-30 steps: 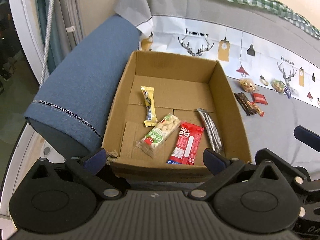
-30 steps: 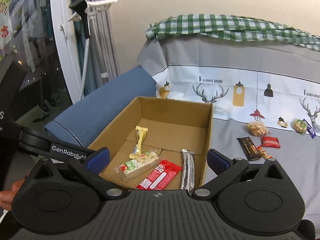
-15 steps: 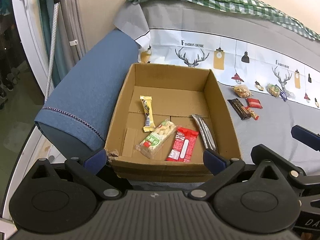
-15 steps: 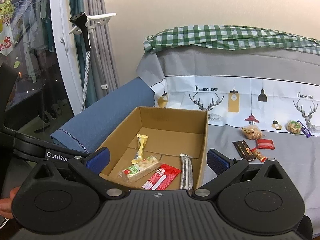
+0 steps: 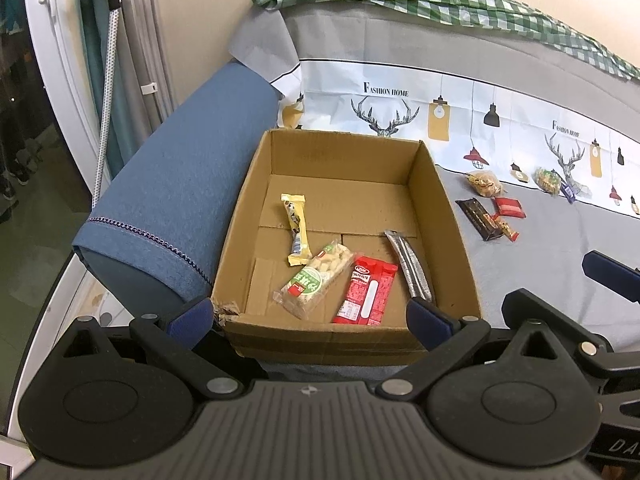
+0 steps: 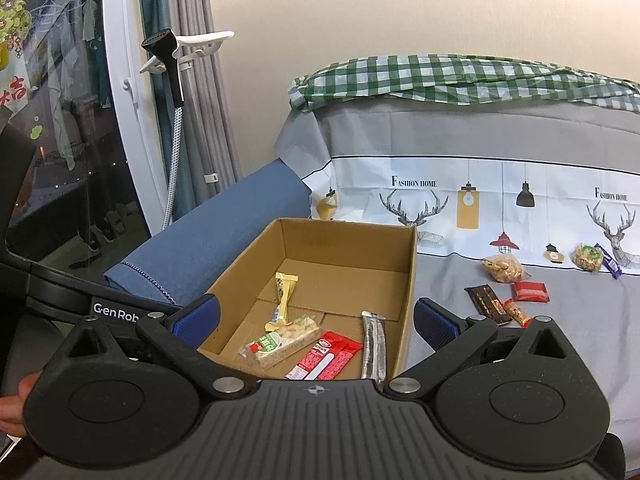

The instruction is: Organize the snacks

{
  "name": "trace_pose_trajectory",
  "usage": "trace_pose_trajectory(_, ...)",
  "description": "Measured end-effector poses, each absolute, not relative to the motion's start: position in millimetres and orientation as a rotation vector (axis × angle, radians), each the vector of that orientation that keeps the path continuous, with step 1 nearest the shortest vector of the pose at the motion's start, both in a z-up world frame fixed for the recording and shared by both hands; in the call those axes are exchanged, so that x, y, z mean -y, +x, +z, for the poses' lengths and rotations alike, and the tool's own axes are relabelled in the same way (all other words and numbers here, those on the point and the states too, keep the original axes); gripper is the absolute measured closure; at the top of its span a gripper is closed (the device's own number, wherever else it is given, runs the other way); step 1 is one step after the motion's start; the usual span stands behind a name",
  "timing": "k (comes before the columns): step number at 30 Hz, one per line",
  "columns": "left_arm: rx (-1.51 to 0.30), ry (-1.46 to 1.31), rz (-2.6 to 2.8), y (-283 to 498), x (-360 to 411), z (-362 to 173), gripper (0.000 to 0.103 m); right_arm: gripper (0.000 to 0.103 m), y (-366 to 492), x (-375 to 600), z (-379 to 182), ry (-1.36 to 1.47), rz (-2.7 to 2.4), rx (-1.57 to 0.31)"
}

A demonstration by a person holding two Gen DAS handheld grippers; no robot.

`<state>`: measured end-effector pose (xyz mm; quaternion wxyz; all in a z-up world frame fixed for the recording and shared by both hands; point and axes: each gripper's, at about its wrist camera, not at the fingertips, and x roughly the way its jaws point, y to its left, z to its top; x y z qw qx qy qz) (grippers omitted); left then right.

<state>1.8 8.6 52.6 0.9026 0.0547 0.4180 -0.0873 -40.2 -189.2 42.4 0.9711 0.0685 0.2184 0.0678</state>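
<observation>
- Left gripper (image 5: 308, 316) is hanging spread wide and empty before the cardboard box (image 5: 452, 236).
- Right gripper (image 6: 316, 322) is likewise gaping, carrying nothing.
- Four snacks are lying inside the box, among them a red packet (image 5: 366, 290).
- Loose snacks (image 6: 508, 292) are sitting on the grey cover (image 6: 560, 344), right of the box.

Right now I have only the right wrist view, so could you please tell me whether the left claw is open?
Observer: Yes, the left claw is open and empty, just short of the cardboard box.
Operator: My right claw hides the box's near wall. Is it sound?
Observer: Mostly. Its torn corner at the near left is frayed.
Operator: Does the red packet lie wholly inside?
Observer: Yes, the red packet lies flat on the floor, with its near end by that wall.
</observation>
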Motion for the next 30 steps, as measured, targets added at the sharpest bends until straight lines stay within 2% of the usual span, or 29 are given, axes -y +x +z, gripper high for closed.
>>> trace_pose_trajectory(30, -0.925, 0.201, -0.184, 24, 15, 37, 0.0, 0.001, -23, 209, 20, 0.227, 0.138, -0.501)
